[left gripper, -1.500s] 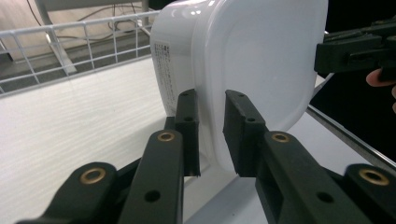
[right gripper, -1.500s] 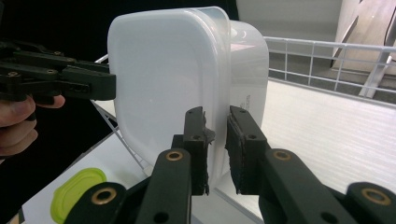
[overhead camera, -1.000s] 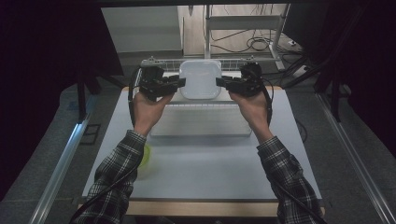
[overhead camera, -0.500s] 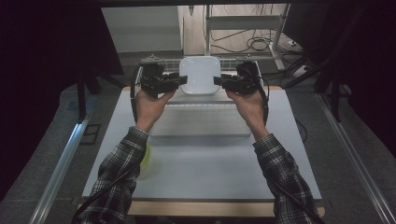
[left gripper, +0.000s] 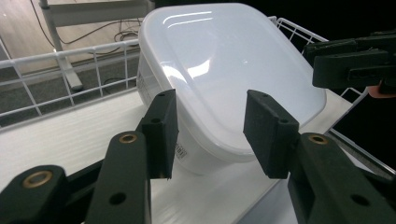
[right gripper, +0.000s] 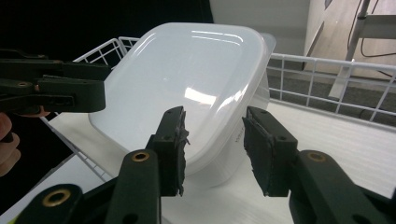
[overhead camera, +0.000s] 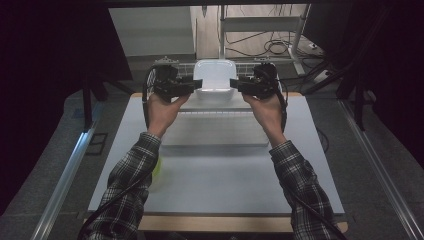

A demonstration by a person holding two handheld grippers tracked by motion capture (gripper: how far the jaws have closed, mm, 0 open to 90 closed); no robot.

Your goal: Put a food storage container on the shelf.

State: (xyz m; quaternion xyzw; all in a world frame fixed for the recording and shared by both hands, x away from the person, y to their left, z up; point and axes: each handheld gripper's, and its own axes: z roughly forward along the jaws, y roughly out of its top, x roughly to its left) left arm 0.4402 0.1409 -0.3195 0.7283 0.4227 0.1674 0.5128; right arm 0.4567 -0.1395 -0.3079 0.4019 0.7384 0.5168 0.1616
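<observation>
White tub (overhead camera: 215,80) between hand-held grippers

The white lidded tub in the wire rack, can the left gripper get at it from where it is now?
Probably yes. The left gripper faces the white tub with its fingers apart, having just been opening, and nothing lies between; the wire rack stands behind.

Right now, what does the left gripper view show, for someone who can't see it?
A white lidded plastic tub sits on a white shelf with a wire rail. The left claw is open before it; the other claw is at the right.
</observation>
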